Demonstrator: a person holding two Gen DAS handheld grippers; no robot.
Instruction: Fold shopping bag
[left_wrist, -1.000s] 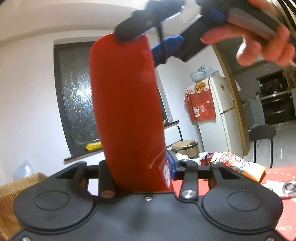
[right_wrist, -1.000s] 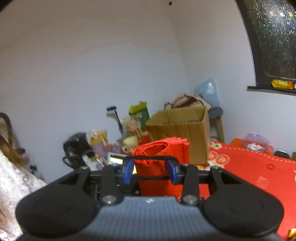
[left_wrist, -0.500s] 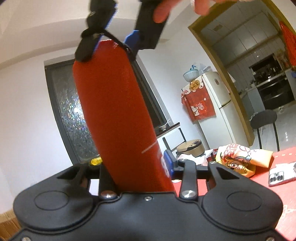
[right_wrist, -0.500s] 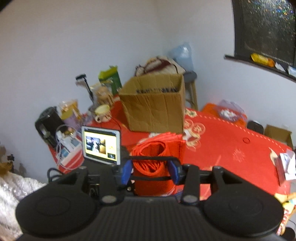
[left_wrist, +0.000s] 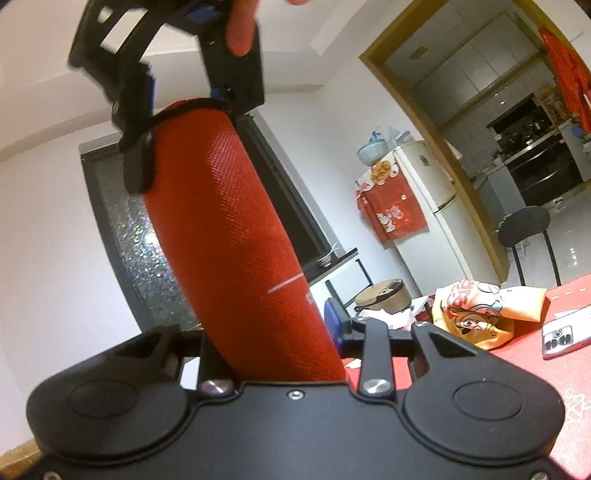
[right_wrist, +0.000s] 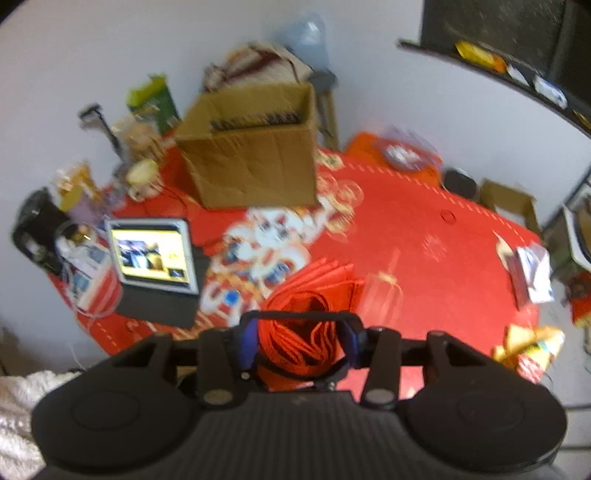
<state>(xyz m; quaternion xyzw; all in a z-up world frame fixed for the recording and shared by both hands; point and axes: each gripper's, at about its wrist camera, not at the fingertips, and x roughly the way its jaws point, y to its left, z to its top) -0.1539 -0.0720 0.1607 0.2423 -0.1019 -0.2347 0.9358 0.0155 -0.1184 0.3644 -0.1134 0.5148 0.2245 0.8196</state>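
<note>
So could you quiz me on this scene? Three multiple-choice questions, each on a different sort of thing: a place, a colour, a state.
1. Where does the cardboard box stand?
A. on the red tablecloth, beyond the tablet
B. on the floor by the fridge
C. on the black chair

2. What colour is the shopping bag?
A. blue
B. red
C. green

3. How is the bag held?
A. lying loose on the table
B. by the left gripper alone
C. by both grippers, one at each end

Answers:
1 A: the right wrist view shows it on the cloth, behind the lit tablet.
2 B: the woven fabric is red in both views.
3 C: the left wrist view shows the right gripper clamping the bag's top while the left gripper's fingers pinch its bottom.
</note>
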